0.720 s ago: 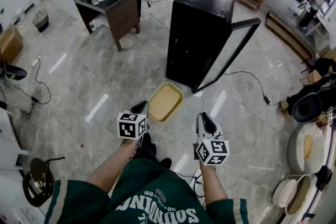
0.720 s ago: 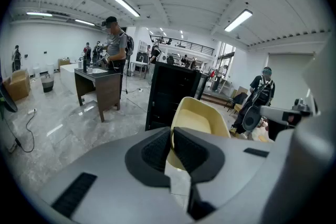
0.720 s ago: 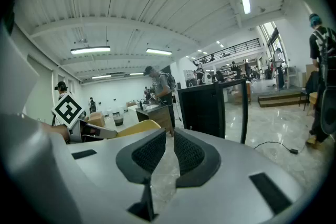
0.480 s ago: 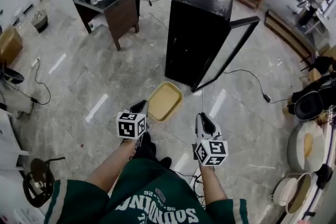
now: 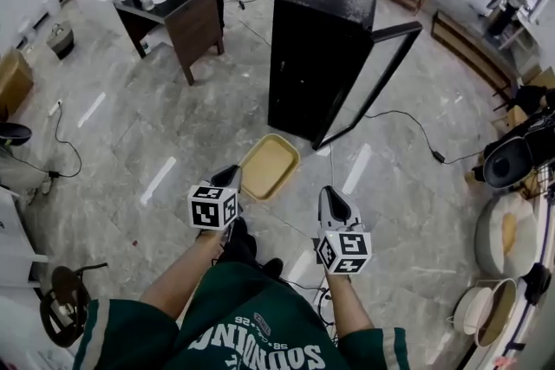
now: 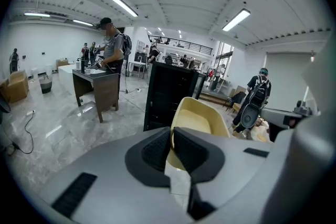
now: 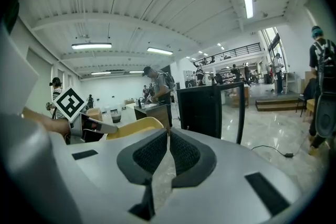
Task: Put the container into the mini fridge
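Both left gripper point(image 6: 171, 136) jaws pinch the near rim of the container point(image 5: 270, 167); right gripper point(image 7: 168, 138) jaws meet empty.

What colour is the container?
The container is pale yellow, clearest in the head view.

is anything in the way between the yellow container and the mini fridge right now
Nothing visible stands in the way. The left gripper holds the container by its rim, in front of the mini fridge, whose door is swung open to the right. Only floor shows between them.
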A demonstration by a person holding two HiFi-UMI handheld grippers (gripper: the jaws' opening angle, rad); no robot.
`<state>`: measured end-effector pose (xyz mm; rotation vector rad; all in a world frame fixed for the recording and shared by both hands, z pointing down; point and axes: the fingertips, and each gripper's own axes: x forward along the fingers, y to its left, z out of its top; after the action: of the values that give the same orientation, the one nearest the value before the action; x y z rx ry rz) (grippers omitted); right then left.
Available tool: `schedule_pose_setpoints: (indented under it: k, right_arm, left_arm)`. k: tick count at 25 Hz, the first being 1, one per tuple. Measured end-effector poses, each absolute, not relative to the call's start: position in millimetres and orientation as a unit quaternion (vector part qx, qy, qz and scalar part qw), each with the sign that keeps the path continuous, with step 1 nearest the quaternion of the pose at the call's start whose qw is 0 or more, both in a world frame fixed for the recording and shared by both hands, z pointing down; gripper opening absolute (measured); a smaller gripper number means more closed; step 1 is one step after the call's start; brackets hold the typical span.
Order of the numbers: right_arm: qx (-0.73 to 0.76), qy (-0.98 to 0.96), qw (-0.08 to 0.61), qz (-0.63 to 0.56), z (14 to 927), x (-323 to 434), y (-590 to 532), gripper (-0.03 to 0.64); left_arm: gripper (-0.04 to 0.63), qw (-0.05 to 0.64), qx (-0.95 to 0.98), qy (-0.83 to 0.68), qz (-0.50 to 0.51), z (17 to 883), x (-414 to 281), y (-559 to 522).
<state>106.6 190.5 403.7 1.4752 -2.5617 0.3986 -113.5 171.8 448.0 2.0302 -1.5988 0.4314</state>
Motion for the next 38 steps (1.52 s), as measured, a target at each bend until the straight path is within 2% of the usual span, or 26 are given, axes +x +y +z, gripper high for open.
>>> schedule_pose_setpoints:
  k: [11, 30, 38]
  right_arm:
    - [0.515, -0.841, 0.079, 0.144, 405, 112, 172, 0.037]
    - [0.543, -0.822, 0.09, 0.148, 415, 51, 35, 0.037]
    - [0.565, -0.808, 0.079, 0.144, 410, 62, -15, 0.037]
  left_arm:
    - [0.028, 0.272, 0.751, -0.579, 0.164, 450, -117, 139]
    - [0.028, 0.273, 0.776, -0.542, 0.17, 464, -165, -14]
    - [0.029, 0.27, 0.784, -0.528, 0.184, 472, -161, -71]
